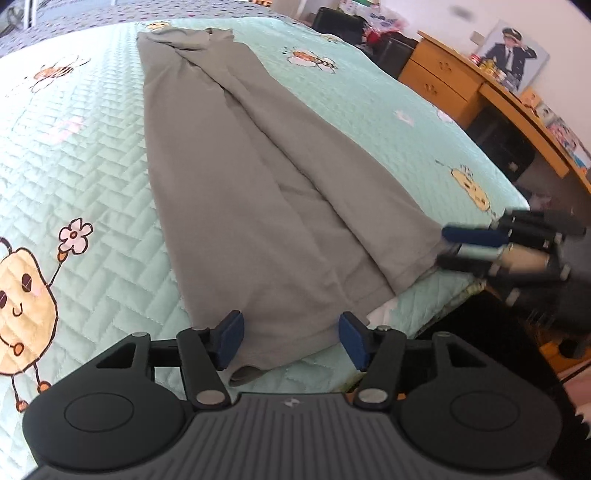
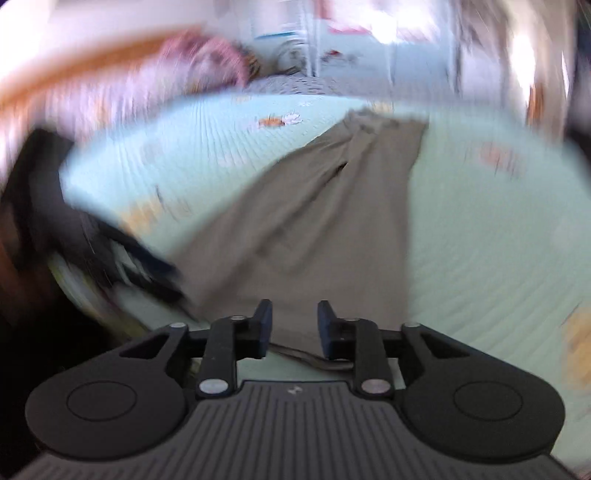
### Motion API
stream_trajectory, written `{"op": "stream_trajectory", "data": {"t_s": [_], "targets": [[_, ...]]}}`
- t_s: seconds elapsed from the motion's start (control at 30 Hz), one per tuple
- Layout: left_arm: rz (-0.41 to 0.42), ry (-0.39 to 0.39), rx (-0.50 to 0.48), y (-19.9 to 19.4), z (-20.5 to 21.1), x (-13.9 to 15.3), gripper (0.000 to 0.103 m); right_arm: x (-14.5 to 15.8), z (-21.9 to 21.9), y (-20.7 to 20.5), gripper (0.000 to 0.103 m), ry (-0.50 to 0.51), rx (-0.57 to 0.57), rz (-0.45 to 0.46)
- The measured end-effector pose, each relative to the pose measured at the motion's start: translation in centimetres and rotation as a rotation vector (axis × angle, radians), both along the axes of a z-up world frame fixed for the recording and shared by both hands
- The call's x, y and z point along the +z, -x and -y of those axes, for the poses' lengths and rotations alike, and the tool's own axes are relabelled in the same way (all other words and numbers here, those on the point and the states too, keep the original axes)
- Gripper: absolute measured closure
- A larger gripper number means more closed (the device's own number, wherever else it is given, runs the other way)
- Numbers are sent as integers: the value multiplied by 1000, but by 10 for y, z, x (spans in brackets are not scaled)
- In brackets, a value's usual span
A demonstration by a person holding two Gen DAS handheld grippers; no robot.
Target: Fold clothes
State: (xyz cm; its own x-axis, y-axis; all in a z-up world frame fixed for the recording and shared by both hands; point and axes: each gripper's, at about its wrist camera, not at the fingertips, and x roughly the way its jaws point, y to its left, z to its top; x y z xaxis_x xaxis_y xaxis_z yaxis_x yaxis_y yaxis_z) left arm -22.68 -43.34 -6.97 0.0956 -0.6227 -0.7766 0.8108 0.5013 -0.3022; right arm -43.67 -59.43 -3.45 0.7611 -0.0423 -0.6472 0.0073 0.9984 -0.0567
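Observation:
A grey garment lies flat in a long folded strip down the mint quilted bed. My left gripper hovers over its near hem, jaws open, the cloth lying below and between the blue pads without being pinched. At the right, my right gripper points at the garment's near right corner from beyond the bed edge. In the blurred right wrist view, the right gripper stands open by a narrow gap over the garment's hem, holding nothing. The left gripper is a dark smear at the left there.
The bed's near edge drops off to dark floor at the lower right. A wooden desk with drawers and small items stands along the wall beyond the bed. A dotted grey cover lies at the far end.

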Motion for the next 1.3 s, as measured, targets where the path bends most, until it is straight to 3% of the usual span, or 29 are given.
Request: {"op": "stream_trajectory", "data": {"t_s": [0.17, 0.33, 0.6, 0.73, 0.93, 1.03, 1.13, 1.23, 1.27, 1.3], "targets": [[-24, 24, 21, 3, -4, 8, 43, -15, -34, -10, 74, 176, 116, -7], [-35, 12, 30, 1, -6, 10, 42, -22, -54, -37, 74, 265, 71, -27], [-57, 17, 41, -1, -7, 6, 40, -30, -53, -47, 76, 302, 23, -68], [-65, 29, 43, -2, -12, 6, 39, -21, -31, -55, 98, 172, -53, -72], [-90, 64, 83, -8, -27, 7, 38, 8, 17, -58, 100, -292, -137, -35], [-103, 71, 112, -12, -34, 8, 38, 11, 7, -59, 100, -307, -113, -29], [-109, 66, 123, -12, -37, 7, 38, -11, -6, -70, 99, -301, -96, -80], [-112, 61, 116, -12, -39, 8, 38, -26, -19, -72, 97, -203, -51, -143], [-114, 66, 108, -11, -39, 8, 38, -22, -19, -70, 95, -186, -38, -142], [-114, 70, 103, -12, -38, 9, 38, -18, -17, -66, 82, -192, -28, -138]]}}
